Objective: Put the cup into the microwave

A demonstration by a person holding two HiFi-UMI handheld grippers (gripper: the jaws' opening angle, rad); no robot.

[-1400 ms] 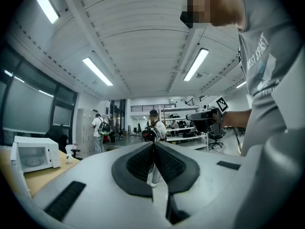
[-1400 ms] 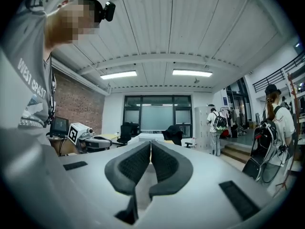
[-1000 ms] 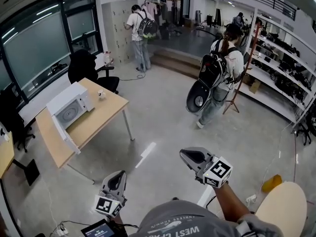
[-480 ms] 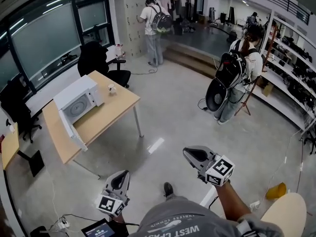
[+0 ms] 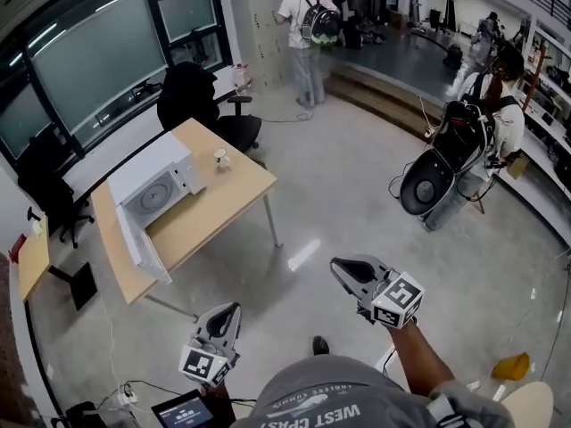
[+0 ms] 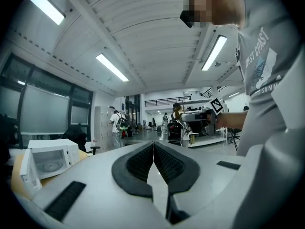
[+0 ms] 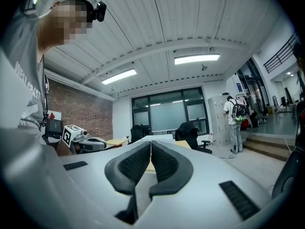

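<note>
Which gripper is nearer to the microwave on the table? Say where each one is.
Left. The left gripper hangs over the floor, short of the table with the microwave; the right gripper is further out to its right.

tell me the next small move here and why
Probably step toward the table: the cup sits on it beside the open microwave, well out of reach across the floor. The left gripper and right gripper are both shut and empty, so opening one can likely wait until closer.
</note>
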